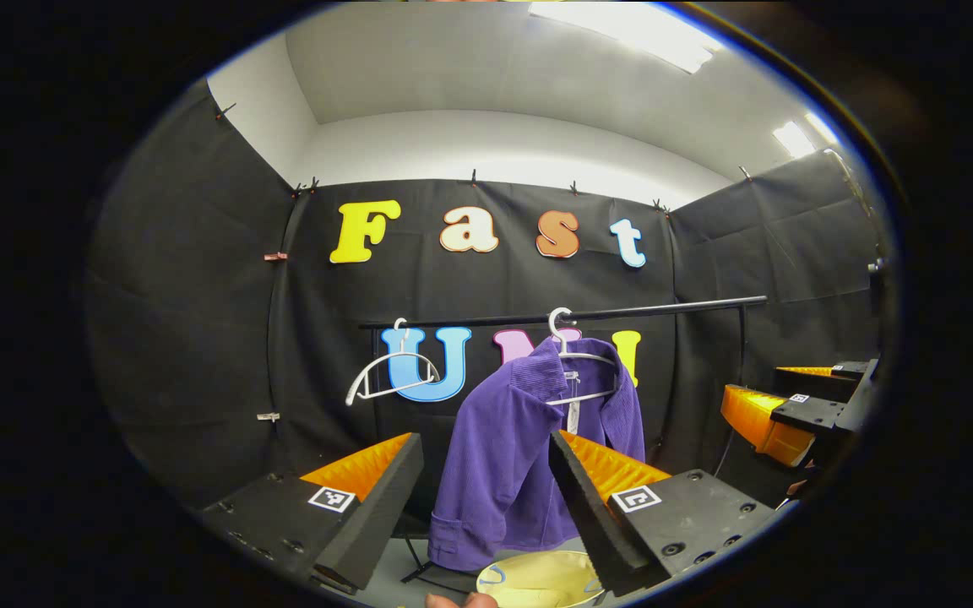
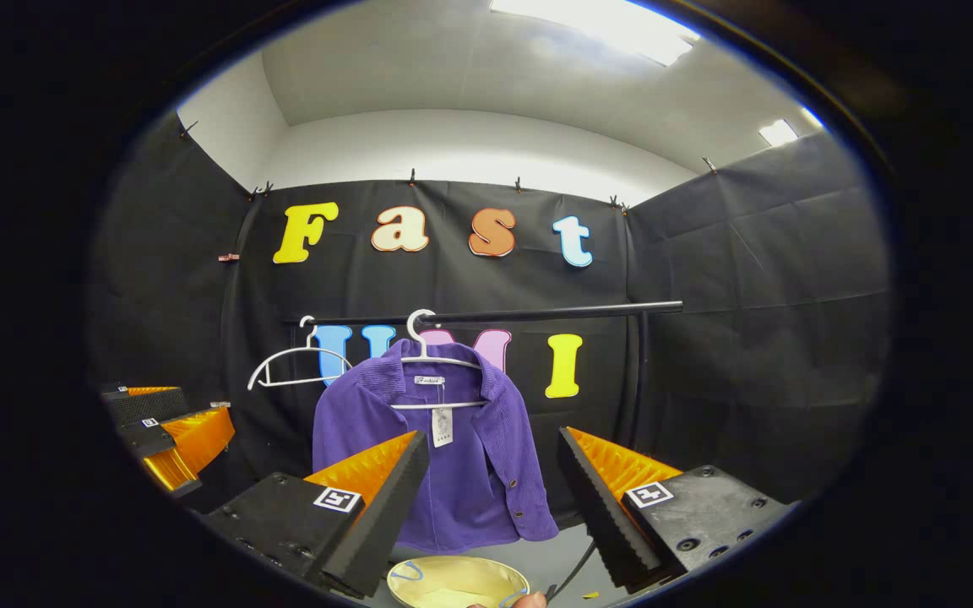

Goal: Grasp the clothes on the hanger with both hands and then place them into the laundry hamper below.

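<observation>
**Both grippers standing open short of the hanging garment**

We are observing a purple jacket (image 2: 444, 456) hanging on a white hanger (image 2: 436, 371) from a black rail (image 2: 537, 314). A second white hanger (image 2: 296, 367), bare, is hanging just beside it on the same rail. Below the jacket's hem, a pale yellow hamper (image 2: 457, 583) is sitting with its rim showing at the bottom edge of both views.

We are recording the left gripper (image 1: 486, 481) with its jaws spread wide and holding nothing; the jacket (image 1: 508, 456) is showing through the gap, well beyond the tips. The right gripper (image 2: 493, 481) is likewise standing wide open and empty, framing the jacket's lower front edge without touching it.

In the left gripper view, the right gripper (image 1: 790, 414) is appearing at the right margin, apart from the jacket. Open room is lying between the hem and the hamper (image 1: 537, 578) rim.
</observation>
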A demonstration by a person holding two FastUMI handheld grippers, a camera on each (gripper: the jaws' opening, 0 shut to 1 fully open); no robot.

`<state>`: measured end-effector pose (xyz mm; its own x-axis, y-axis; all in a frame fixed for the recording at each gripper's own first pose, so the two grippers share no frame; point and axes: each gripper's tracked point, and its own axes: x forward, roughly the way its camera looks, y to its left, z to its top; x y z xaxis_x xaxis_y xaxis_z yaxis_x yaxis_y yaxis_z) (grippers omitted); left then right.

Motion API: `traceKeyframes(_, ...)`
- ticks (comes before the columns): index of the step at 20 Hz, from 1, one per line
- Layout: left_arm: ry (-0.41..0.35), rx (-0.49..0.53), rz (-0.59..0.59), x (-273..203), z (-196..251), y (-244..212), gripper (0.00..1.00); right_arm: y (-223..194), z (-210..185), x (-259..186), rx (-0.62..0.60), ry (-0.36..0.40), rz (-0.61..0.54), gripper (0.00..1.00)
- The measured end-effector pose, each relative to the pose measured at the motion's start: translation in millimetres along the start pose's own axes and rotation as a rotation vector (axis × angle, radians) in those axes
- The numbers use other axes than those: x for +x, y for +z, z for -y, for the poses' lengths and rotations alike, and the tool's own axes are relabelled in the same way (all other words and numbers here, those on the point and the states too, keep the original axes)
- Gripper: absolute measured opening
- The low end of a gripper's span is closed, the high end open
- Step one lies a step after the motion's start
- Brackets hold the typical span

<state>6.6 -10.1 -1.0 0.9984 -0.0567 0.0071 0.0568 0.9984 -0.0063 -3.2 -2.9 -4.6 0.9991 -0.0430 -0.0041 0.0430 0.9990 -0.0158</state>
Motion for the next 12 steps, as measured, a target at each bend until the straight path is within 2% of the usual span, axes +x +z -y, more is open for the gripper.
traceKeyframes(4,-0.024,-0.005,-0.007,23,18,-5,0.94,-10,11,23,-0.009,-0.008,-0.011,1.0)
traceKeyframes(7,-0.031,-0.006,-0.011,48,34,-7,0.94,-17,18,50,0.012,0.0,-0.022,0.98)
traceKeyframes(9,-0.033,-0.005,-0.021,71,45,-11,0.94,-25,27,71,0.003,0.002,-0.033,1.0)
traceKeyframes(12,-0.039,-0.004,-0.025,109,65,-17,0.94,-31,40,102,-0.006,0.003,-0.026,0.98)
